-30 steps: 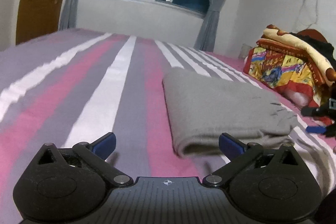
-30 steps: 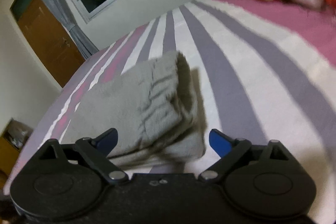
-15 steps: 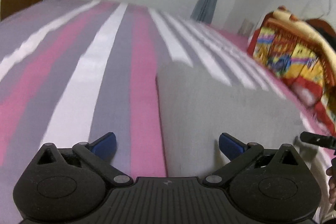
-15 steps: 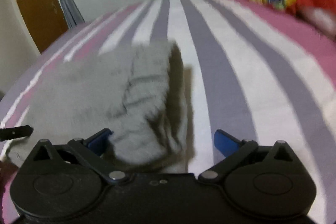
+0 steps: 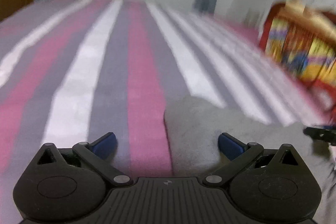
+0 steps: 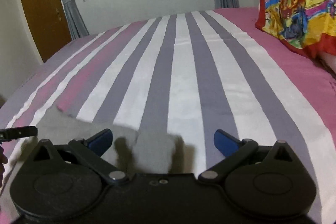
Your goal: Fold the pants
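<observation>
The left gripper [image 5: 167, 143] has its blue fingers spread wide and clamps nothing; the folded grey pants [image 5: 210, 129] lie on the striped bed [image 5: 142, 68] just ahead, reaching between the fingers toward the right one. That view is blurred, so contact cannot be judged. The right gripper [image 6: 162, 141] is likewise spread apart and holds nothing, with the pants [image 6: 88, 129] low and ahead-left of it. A colourful blanket pile [image 6: 298, 12] sits far ahead-right.

Folded pants [image 5: 210, 131] now closer beneath both open tongs [image 6: 162, 141]
</observation>
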